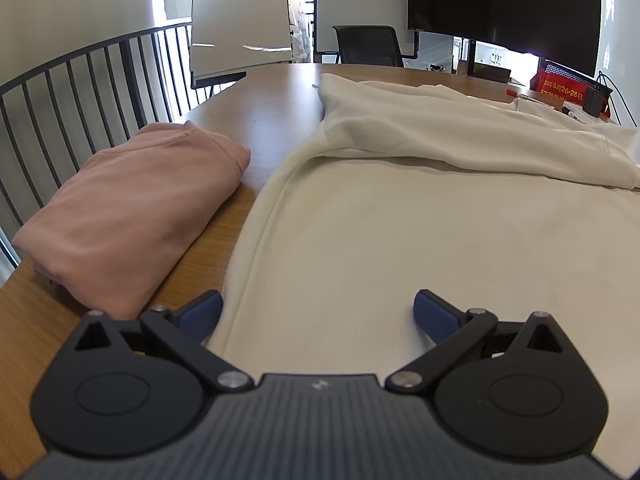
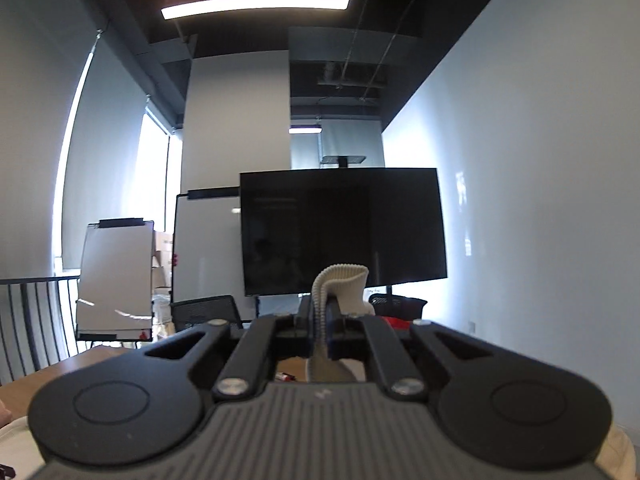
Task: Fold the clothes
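Red banner (image 1: pixel 560 90) behind cream sweatshirt (image 1: pixel 420 240) reads "6月26-28日".

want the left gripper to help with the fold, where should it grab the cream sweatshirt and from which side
Best bet is the rounded side edge of the cream sweatshirt, near the left gripper. Come in low from the bare wooden table side, beside the folded pink top. That edge lies flat with a raised seam fold, so one finger can probably slide under it.
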A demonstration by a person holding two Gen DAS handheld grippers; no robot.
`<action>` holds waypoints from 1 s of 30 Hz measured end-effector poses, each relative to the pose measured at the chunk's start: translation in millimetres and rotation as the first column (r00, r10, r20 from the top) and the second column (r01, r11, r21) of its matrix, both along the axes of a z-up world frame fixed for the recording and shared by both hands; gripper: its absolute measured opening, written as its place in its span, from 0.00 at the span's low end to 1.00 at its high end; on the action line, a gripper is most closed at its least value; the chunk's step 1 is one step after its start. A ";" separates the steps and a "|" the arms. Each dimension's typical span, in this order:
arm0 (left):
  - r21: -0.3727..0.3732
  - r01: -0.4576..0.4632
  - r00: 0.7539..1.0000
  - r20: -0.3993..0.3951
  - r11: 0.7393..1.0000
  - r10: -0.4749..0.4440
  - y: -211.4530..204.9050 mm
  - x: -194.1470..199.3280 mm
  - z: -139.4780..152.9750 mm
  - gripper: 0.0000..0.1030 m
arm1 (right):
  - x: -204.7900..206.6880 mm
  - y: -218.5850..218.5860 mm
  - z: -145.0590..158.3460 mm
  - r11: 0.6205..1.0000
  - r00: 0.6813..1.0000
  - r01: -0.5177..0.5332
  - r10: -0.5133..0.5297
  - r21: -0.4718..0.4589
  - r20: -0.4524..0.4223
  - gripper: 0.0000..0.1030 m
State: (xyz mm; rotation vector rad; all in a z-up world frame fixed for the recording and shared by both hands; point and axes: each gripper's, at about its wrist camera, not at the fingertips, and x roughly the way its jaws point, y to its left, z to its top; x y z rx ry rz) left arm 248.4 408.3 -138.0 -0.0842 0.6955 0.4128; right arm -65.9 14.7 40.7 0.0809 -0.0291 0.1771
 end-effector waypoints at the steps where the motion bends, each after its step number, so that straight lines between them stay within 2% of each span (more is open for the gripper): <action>1: 0.001 0.000 1.000 0.000 1.000 0.000 -0.3 0.1 0.0 0.99 | 7.2 1.0 4.1 1.000 1.000 -0.011 0.011 -0.002 -0.020 0.06; 5: 0.000 -0.003 1.000 0.001 1.000 0.003 -0.9 0.5 -0.1 0.99 | 71.4 -5.4 22.8 1.000 0.986 0.007 -0.005 0.014 -0.169 0.05; 8: -0.002 -0.004 1.000 0.001 1.000 0.004 -0.3 0.7 0.0 0.99 | 126.5 -14.4 38.4 0.997 0.967 0.066 -0.055 0.035 -0.250 0.05; 11: 0.006 -0.006 1.000 0.001 1.000 0.006 -1.4 0.4 0.2 0.99 | 192.8 -9.5 56.8 0.994 0.950 0.109 -0.098 0.020 -0.295 0.05; 13: 0.012 -0.009 1.000 0.001 1.000 0.009 -2.1 0.3 0.4 0.99 | 222.0 7.2 68.8 0.994 0.936 0.111 -0.101 0.010 -0.337 0.05; 15: 0.015 -0.014 1.000 0.001 1.000 0.014 -2.3 0.7 0.4 0.99 | 244.5 33.2 84.2 0.996 0.925 0.078 -0.058 0.039 -0.376 0.05; 20: 0.005 -0.020 1.000 0.006 1.000 0.020 -1.0 0.2 0.9 0.99 | 248.7 161.5 125.9 0.994 0.944 -0.058 0.026 -0.089 -0.330 0.05; 23: -0.017 -0.025 1.000 0.010 1.000 0.026 2.9 -0.4 1.0 0.99 | 258.1 229.9 143.4 0.984 0.948 -0.099 0.048 -0.146 -0.313 0.05; 27: -0.042 -0.035 0.999 0.017 0.998 0.036 7.8 -1.0 1.2 0.99 | 280.8 337.6 159.4 0.964 0.948 -0.144 0.070 -0.222 -0.310 0.05; 30: -0.047 -0.038 0.999 0.021 0.998 0.039 8.1 -1.0 1.7 0.99 | 290.0 414.1 163.2 0.948 0.934 -0.194 0.101 -0.252 -0.342 0.06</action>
